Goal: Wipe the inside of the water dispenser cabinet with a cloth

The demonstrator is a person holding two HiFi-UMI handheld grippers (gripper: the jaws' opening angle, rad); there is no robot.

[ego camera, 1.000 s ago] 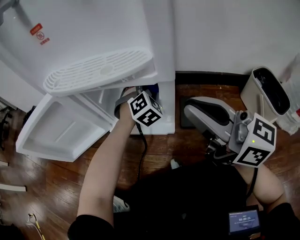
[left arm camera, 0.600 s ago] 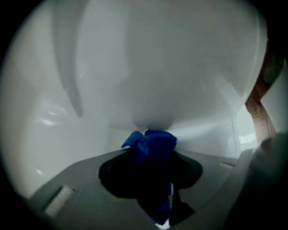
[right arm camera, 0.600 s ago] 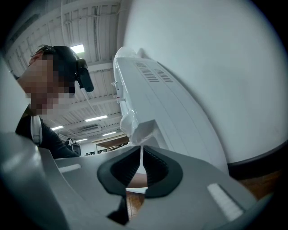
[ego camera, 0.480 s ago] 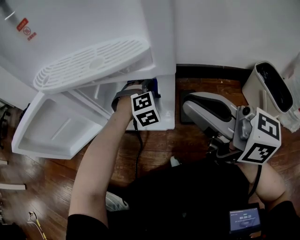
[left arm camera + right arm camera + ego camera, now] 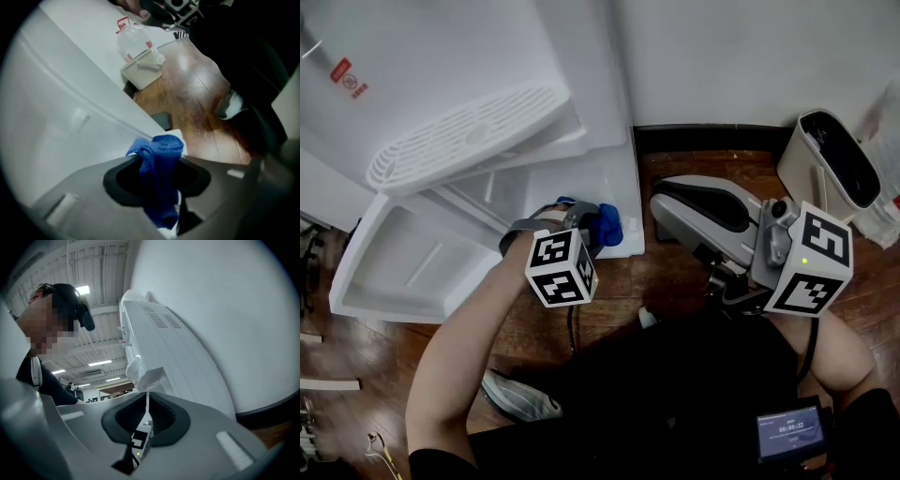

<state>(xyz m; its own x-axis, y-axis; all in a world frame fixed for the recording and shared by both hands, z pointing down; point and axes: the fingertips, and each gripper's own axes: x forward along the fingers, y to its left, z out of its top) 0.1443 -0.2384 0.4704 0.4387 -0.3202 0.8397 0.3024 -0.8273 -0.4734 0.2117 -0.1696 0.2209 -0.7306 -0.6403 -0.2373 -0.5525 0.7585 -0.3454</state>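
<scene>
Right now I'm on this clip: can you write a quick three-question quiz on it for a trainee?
1. True or false: the left hand-held gripper is shut on the blue cloth.
2. The cabinet door is: A) open, B) closed, C) taken off.
3. Fill in: the right hand-held gripper, jaws together, holds ____.
Key: 1 true; 2 A; 3 nothing.
</scene>
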